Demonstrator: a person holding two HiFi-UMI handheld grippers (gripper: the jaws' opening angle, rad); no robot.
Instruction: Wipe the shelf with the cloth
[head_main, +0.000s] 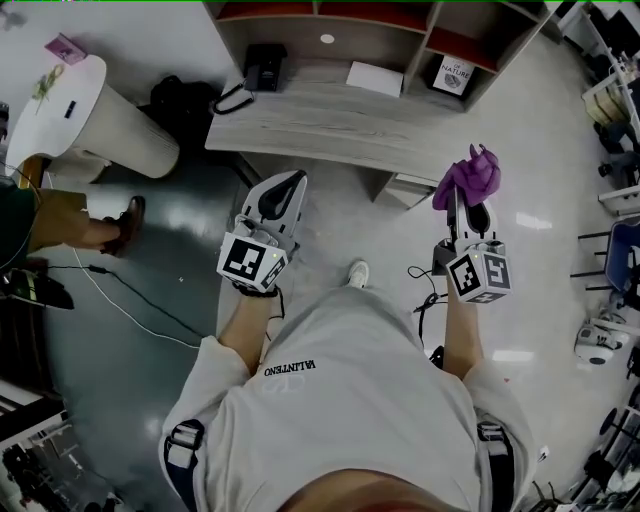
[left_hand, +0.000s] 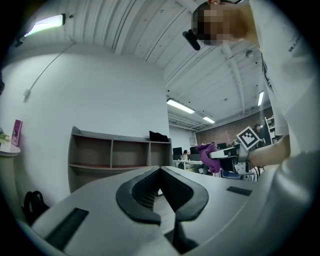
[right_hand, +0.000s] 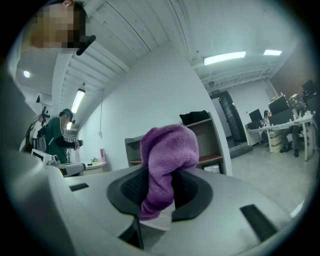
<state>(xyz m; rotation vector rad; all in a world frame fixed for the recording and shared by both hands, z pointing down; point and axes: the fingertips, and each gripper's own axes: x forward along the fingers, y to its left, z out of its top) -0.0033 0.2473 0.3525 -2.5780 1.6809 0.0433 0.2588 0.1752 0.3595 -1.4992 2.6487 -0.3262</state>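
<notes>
As right gripper (right_hand: 159, 176) clamps it, purple cloth (right_hand: 169, 147) bunches.

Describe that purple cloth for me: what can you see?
The purple cloth is a soft, fuzzy fabric, bunched into a crumpled lump. The right gripper clamps it between its dark ribbed jaws; most of it bulges out past them. It is held in the air, touching nothing else.

Left of the shelf (head_main: 340, 125) stands a table (head_main: 95, 115), with a bag (head_main: 185, 100) on the floor between them. On the shelf's board lie a case (head_main: 265, 65) and, further right, a flat sheet (head_main: 375, 77). A box (head_main: 455, 76) sits in a compartment at the shelf's right end.
</notes>
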